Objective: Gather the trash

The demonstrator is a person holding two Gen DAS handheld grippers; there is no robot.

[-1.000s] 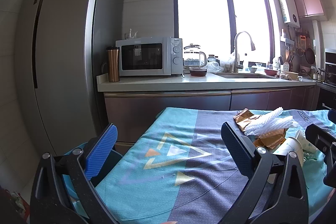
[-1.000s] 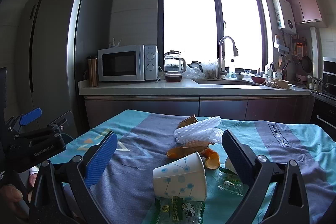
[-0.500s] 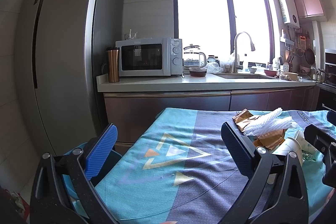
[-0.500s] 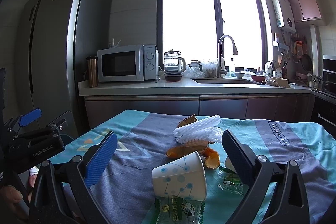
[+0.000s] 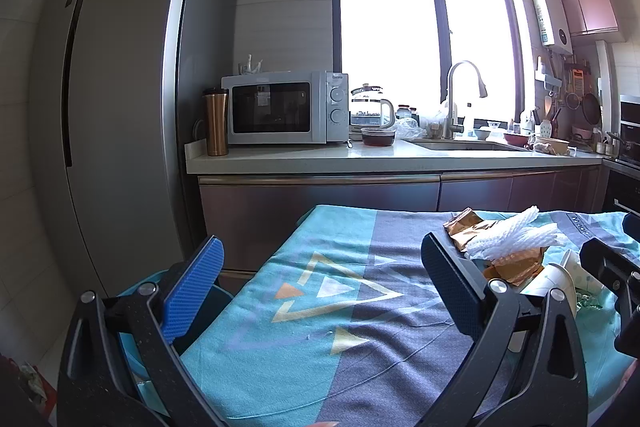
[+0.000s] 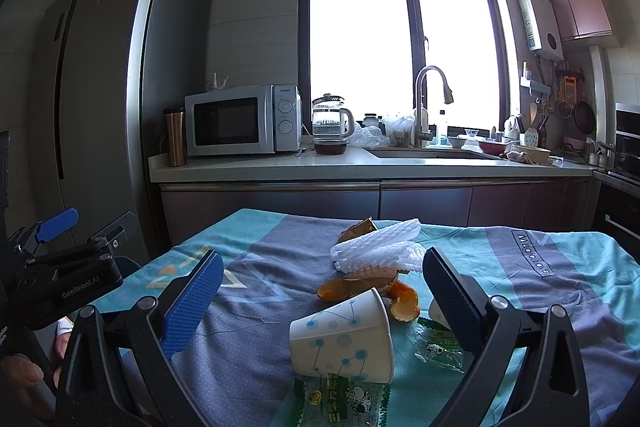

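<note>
A pile of trash lies on the teal and grey tablecloth. A tipped paper cup with blue dots lies between the fingers of my open right gripper, not touched. Beyond it lie orange peel, white foam netting and a brown wrapper. Green snack wrappers rest at the near edge. My left gripper is open over the cloth's bare left part, with the netting and cup to its right.
A counter behind the table carries a microwave, a kettle, a copper tumbler and a sink. A tall grey fridge stands at the left. A hand holds the left gripper's handle.
Both views have shifted only slightly; the trash lies where it was and both grippers stay open.
</note>
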